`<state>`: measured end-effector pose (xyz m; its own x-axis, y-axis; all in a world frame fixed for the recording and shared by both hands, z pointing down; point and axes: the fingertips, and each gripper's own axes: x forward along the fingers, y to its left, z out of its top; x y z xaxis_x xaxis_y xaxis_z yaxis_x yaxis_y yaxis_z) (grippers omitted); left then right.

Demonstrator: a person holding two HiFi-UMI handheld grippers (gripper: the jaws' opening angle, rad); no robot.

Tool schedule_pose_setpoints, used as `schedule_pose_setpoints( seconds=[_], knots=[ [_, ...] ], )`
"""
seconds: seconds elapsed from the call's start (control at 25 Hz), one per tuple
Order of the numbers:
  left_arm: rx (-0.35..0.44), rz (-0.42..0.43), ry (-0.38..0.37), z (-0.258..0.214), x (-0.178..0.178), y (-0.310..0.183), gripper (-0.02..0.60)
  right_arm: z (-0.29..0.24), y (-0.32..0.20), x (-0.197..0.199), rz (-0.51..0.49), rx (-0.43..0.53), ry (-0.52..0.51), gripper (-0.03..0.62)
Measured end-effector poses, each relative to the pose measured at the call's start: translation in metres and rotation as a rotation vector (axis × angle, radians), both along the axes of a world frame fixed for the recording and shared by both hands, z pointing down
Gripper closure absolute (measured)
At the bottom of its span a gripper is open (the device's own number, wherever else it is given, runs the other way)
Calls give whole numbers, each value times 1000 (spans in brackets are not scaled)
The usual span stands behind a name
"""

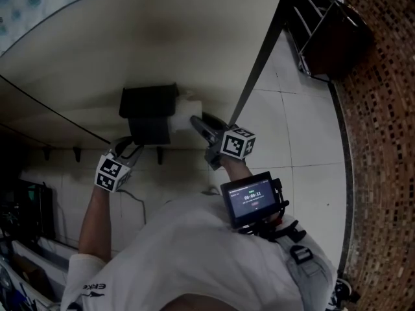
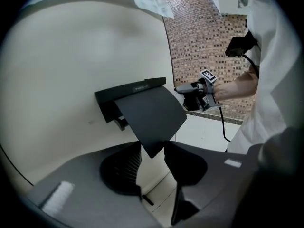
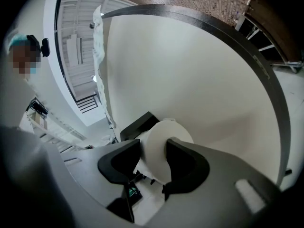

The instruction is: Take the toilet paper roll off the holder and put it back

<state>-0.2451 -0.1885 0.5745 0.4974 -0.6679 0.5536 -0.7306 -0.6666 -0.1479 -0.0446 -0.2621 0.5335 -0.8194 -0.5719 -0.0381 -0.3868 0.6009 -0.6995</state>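
A black holder [image 1: 148, 105] hangs on the cream wall. The white toilet paper roll [image 1: 185, 109] sticks out at its right side. My right gripper [image 1: 198, 123] is shut on the roll [image 3: 164, 132], one pad against each side, next to the holder [image 3: 137, 125]. My left gripper [image 1: 126, 149] sits just under the holder. In the left gripper view the holder's cover flap [image 2: 152, 113] is tilted out from the wall and its lower corner lies between the jaws of my left gripper [image 2: 153, 151], which stand apart around it. The flap hides the roll in that view.
A dark slanted post [image 1: 259, 63] runs along the wall's right edge. Beyond it are a pale tiled floor [image 1: 305, 109], a dark rack [image 1: 318, 31] and a brown mosaic wall [image 1: 382, 141]. A small screen [image 1: 253, 199] hangs on the person's chest.
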Motion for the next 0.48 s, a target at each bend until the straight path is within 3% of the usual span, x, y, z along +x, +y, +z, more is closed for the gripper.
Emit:
schedule_pose_setpoints(
  seconds=[0.48],
  knots=[
    [9,2,-14,-11,11,3,431,-5,5,-25,-32,23,32,407]
  ],
)
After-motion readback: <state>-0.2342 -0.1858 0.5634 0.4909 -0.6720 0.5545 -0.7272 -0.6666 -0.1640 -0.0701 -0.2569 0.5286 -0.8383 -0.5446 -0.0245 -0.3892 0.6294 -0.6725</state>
